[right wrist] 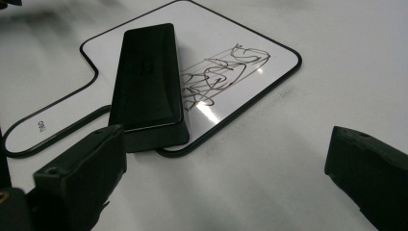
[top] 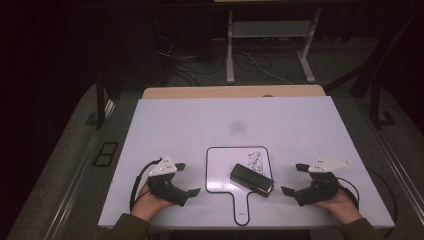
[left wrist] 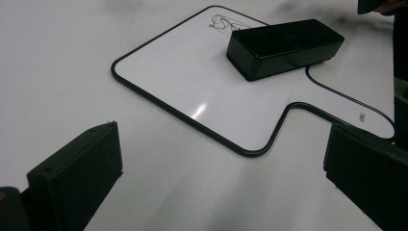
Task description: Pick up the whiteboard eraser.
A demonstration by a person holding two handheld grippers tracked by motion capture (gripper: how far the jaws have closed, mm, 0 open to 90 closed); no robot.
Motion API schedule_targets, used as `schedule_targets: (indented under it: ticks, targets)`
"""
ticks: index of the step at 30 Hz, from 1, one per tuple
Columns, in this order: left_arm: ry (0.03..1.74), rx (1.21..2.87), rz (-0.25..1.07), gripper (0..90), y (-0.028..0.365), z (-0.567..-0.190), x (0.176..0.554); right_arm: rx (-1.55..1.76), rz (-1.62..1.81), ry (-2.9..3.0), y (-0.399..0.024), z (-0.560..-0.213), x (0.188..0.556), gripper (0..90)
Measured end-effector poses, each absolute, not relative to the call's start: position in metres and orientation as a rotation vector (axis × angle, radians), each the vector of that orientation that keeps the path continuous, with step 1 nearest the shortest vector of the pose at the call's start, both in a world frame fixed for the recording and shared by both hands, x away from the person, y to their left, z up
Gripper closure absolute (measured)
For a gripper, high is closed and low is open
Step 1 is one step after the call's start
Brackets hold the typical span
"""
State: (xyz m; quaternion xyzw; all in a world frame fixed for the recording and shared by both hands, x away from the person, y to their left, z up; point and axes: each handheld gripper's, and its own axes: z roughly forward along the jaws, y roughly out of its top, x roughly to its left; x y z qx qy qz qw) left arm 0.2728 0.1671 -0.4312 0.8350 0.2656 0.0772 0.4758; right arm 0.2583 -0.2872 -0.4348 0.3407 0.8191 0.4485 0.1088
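At far left, left gripper [top: 183, 178] resting low on the white table [top: 175, 120], held from below by a hand [top: 150, 202], jaws spread wide and empty, pointed toward the middle. Seen along those jaws in the left gripper view, bare tabletop between them and, further off, the near corner and handle of the small whiteboard [left wrist: 192, 82]. In the middle, that whiteboard [top: 220, 167] lying flat, paddle-shaped with a black rim, handle toward the person. On it, the black eraser [top: 251, 179], set at a slant across the lower right of the board, touching it, one end reaching just over the rim. Beyond the eraser, toward the far right corner of the board, a dark scribble [top: 256, 159], plain and unsmeared in the right gripper view [right wrist: 216, 77], with the eraser [right wrist: 146, 82] lying just beside it and partly over its near edge. At right, right gripper [top: 295, 179] likewise low on the table in the other hand [top: 342, 205], jaws wide apart, holding nothing, aimed at the eraser and standing near it but apart. Judged from this: wiping not yet begun. Nothing gripped, scribble whole. Left to do, by the look of it: closing a gripper on the eraser, likely the right one as the nearer, steadying the board perhaps with the left, then rubbing the marks away.
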Motion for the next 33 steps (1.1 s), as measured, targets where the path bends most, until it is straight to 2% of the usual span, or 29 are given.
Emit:
schedule_targets:
  ticks: [33]
  targets:
    - [0.668, 2.039, 0.196, 0.0, 0.173, -0.431, 0.272, 0.988, 1.38, 2.454, -0.28, -0.427, 0.268, 0.0]
